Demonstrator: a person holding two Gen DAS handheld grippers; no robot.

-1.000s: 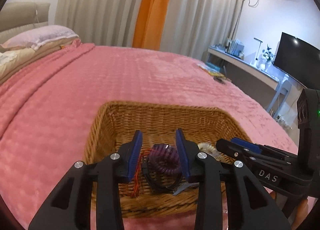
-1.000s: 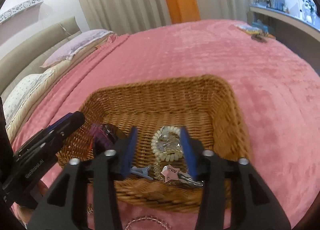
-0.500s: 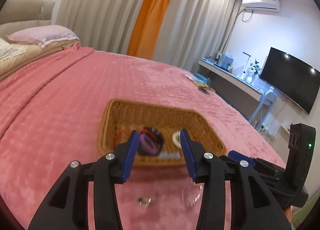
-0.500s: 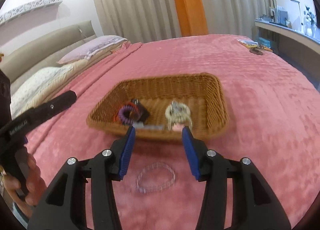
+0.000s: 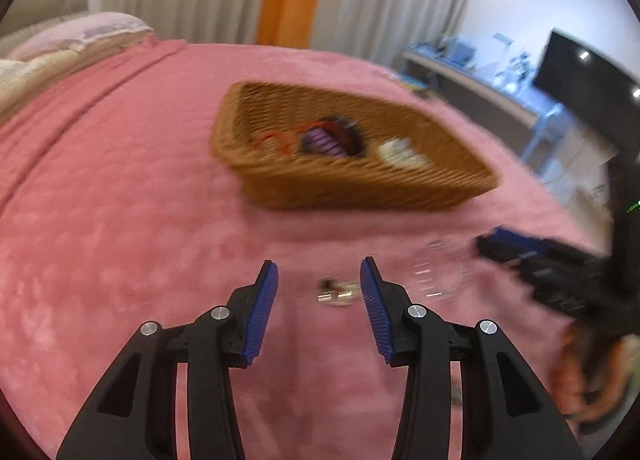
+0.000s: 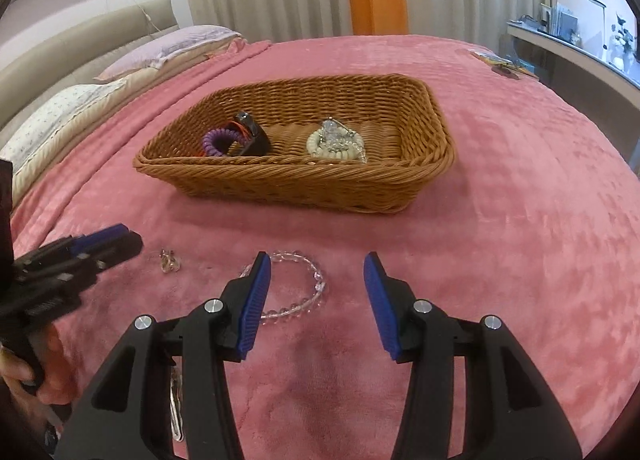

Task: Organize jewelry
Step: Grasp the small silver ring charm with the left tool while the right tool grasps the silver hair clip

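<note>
A wicker basket [image 6: 296, 184] on the pink blanket holds a purple coil tie [image 6: 218, 140], a black bangle [image 6: 256, 136] and a cream bead bracelet [image 6: 336, 144]. In front of it a clear bead bracelet [image 6: 316, 272] lies on the blanket, partly behind my right gripper [image 6: 316, 260], which is open and empty just above it. A small silver piece [image 5: 336, 292] lies just ahead of my left gripper [image 5: 319, 272], also open and empty. The left wrist view is blurred; it shows the basket [image 5: 360, 188], the clear bracelet [image 5: 440, 276] and the right gripper [image 5: 496, 244].
A metal hair clip [image 6: 176, 412] lies on the blanket under my right gripper's left arm. A hand [image 6: 24, 376] holds the left gripper [image 6: 120, 244]. Pillows [image 6: 132, 56] lie at the far left; a desk [image 6: 568, 48] stands beyond the bed's right edge.
Both grippers have drawn back from over the basket and sunk toward the blanket in front of it. The left jaws stand a little wider than a second ago.
</note>
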